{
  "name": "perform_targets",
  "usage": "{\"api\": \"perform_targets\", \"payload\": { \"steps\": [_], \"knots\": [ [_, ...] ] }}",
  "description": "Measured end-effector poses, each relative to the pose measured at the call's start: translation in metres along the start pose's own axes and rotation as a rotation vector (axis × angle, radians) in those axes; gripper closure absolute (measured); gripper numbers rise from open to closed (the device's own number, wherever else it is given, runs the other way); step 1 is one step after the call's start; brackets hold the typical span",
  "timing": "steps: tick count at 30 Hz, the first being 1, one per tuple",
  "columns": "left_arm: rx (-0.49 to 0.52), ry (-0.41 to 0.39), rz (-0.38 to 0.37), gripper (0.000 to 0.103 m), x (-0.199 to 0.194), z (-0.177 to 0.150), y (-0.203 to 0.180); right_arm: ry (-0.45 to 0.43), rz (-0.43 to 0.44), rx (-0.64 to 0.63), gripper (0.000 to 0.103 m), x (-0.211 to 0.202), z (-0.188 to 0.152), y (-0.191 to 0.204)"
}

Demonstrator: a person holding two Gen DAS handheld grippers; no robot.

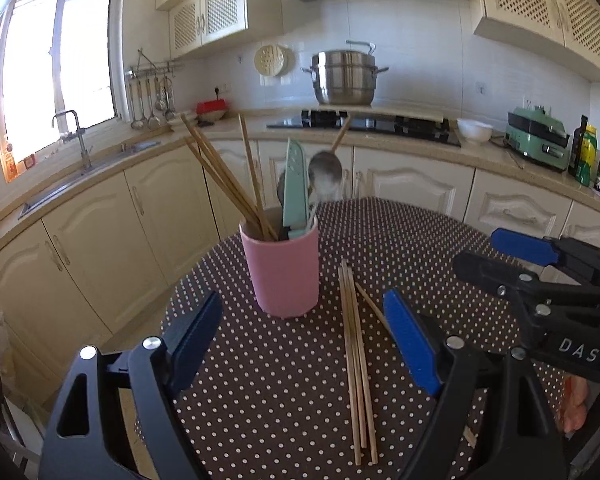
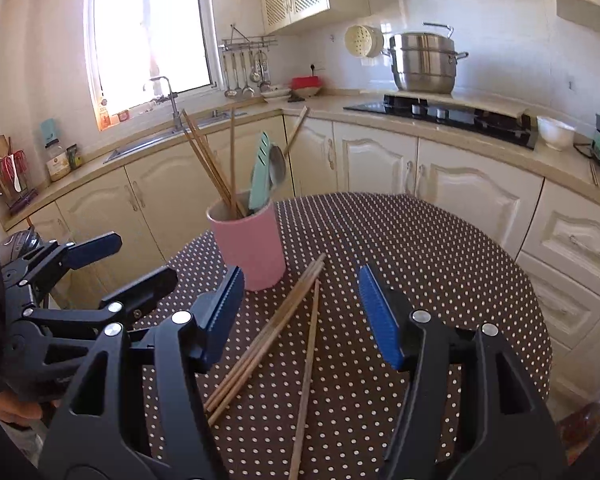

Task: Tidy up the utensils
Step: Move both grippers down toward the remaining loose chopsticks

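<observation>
Nearest, the left gripper [image 1: 300, 344] is held wide open and empty above the dotted brown tablecloth [image 1: 260, 400], and the right gripper [image 2: 302, 312] is held partly open, nothing between its blue pads. A loose bundle of thin wooden chopsticks [image 2: 268, 344] lies flat between them. They are judged light, stiff and apt to roll, so a pinch across their middle is advised. Just beyond, the pink cylindrical holder [image 1: 280, 268] is seen upright, already carrying chopsticks, a mint-green knife [image 1: 294, 188] and a ladle.
</observation>
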State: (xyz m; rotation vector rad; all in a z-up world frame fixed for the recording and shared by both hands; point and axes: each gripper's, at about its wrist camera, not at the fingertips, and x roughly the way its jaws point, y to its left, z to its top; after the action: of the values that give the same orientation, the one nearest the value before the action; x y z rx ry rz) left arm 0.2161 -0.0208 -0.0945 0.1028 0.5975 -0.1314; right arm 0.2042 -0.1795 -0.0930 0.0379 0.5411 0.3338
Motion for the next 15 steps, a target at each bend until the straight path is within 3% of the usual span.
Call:
{"api": "perform_targets", "payload": {
  "steps": [5, 9, 15],
  "knots": [
    [-0.031, 0.221, -0.043, 0.022, 0.049, -0.014, 0.001, 0.068, -0.011, 0.005, 0.041, 0.019, -0.018, -0.01],
    [-0.004, 0.314, -0.037, 0.022, 0.078, -0.028, -0.002, 0.122, -0.01, 0.019, 0.041, 0.034, -0.033, -0.019],
    [0.045, 0.378, -0.002, 0.022, 0.111, -0.042, -0.008, 0.185, -0.004, 0.032, 0.041, 0.052, -0.051, -0.028]
  ]
}}
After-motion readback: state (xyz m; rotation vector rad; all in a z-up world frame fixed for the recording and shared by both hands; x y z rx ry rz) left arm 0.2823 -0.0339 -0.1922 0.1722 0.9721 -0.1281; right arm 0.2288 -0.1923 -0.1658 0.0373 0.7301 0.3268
